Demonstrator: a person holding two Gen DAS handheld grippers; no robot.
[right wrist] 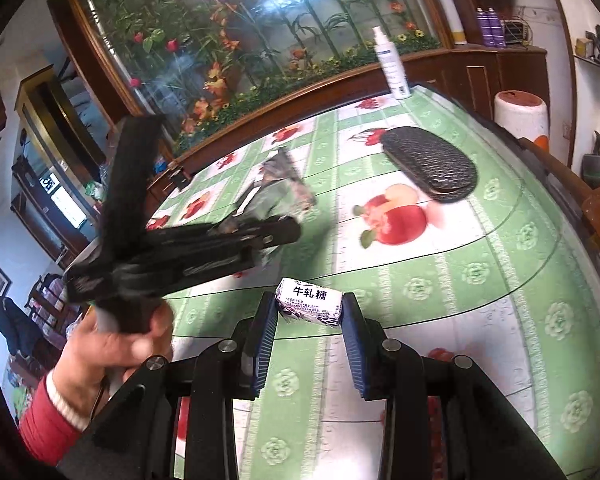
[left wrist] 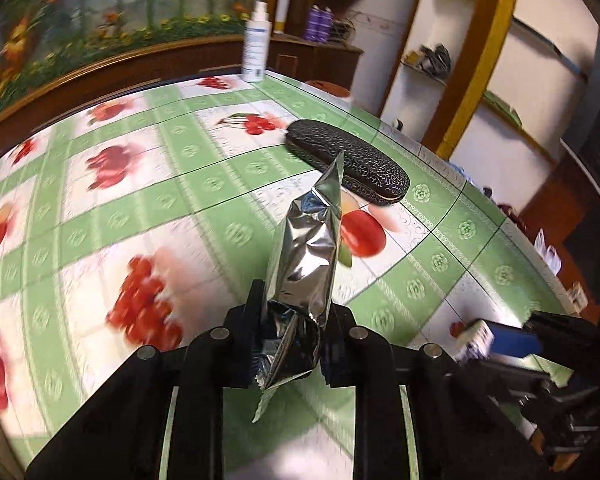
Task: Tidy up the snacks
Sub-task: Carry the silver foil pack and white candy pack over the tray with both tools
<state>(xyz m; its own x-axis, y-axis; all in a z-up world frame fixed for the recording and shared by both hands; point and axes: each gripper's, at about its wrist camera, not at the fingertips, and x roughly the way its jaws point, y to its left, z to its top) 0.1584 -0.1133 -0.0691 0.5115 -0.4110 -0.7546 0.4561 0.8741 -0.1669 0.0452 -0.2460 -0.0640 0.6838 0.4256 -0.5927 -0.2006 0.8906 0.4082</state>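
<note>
The left gripper (left wrist: 292, 340) pinches a silver foil snack pouch (left wrist: 304, 256) by its lower end, aloft over the bench (left wrist: 440, 256); the right gripper (right wrist: 310, 320) clamps a white nougat candy (right wrist: 310, 302). Slick, crumpled foil could slide free, landing beside the dark case (left wrist: 348, 160) ahead.

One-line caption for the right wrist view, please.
Right gripper jaws clamp a wrapped nougat candy above the fruit-print tablecloth.

Bench (right wrist: 480, 264): covered by a green-and-white cloth printed with fruit.
Back wall: large wood-framed floral panel (right wrist: 236, 40), glossy, reflecting a bright light.
Right side: white wall shelves (left wrist: 496, 60) with gold-trimmed uprights.
Cabinet (right wrist: 500, 72): dark wood.
</note>
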